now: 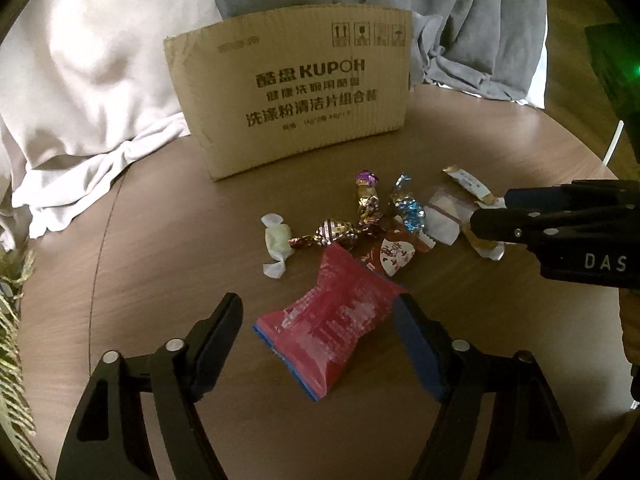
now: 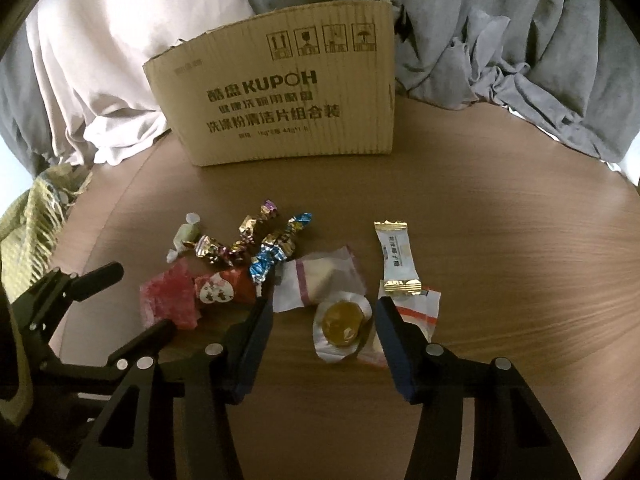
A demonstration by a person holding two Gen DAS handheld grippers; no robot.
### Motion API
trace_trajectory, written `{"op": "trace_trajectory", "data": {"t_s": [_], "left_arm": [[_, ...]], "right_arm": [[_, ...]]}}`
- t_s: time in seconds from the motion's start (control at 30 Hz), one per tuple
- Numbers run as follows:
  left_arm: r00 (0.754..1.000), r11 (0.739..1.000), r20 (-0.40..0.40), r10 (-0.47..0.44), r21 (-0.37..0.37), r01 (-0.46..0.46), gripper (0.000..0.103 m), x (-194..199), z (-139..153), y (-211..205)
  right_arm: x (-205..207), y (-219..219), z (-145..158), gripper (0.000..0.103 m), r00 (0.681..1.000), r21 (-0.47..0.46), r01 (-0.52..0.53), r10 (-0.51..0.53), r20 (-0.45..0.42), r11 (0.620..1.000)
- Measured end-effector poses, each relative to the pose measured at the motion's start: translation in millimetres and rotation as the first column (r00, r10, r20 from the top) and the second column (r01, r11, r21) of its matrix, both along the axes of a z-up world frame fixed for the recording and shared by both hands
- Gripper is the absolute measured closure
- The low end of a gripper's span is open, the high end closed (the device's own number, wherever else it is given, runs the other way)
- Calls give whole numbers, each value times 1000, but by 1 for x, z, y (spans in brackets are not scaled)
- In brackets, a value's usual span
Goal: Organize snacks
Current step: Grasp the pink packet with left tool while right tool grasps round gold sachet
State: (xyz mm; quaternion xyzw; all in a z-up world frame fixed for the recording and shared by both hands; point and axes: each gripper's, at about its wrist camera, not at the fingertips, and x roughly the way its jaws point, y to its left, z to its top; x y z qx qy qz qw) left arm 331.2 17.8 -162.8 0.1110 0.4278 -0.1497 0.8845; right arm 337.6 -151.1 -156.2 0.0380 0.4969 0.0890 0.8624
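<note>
A red snack packet (image 1: pixel 332 332) lies on the round wooden table (image 1: pixel 160 240), between the fingers of my left gripper (image 1: pixel 318 300). That gripper is open; its right pad is at the packet's edge and its left pad stands clear. My right gripper (image 2: pixel 324 304) is open around a gold-centred candy (image 2: pixel 344 322) in a clear wrapper, and neither pad presses on it. Behind lie a pale green candy (image 1: pixel 276 240), several foil-wrapped candies (image 1: pixel 368 200), a red heart packet (image 2: pixel 224 290), a clear-wrapped white cake (image 2: pixel 316 280) and a white sachet (image 2: pixel 396 256). A cardboard box (image 1: pixel 288 92) stands at the back.
Beige cloth (image 1: pixel 92 72) and grey cloth (image 1: pixel 480 20) are heaped behind the box. A yellow fringed cloth (image 2: pixel 28 232) hangs at the table's left edge. Bare wood (image 2: pixel 520 220) stretches to the right of the snacks. A dark object with a green light (image 1: pixel 616 68) sits far right.
</note>
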Motion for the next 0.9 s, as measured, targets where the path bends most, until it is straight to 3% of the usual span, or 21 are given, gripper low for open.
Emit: {"op": "trace_trajectory", "data": {"t_s": [0.4,0.9], "left_arm": [[999,998,-46,3,-65,-6,66,2,1,-2],[999,989,-13,43,-143,-44,67,-1,33,-3]], "right_arm": [[9,-8,-15,56,998,35,17,-15,-56,999],[13,-1,-18,69,998,1,-26,26,-57,1000]]}}
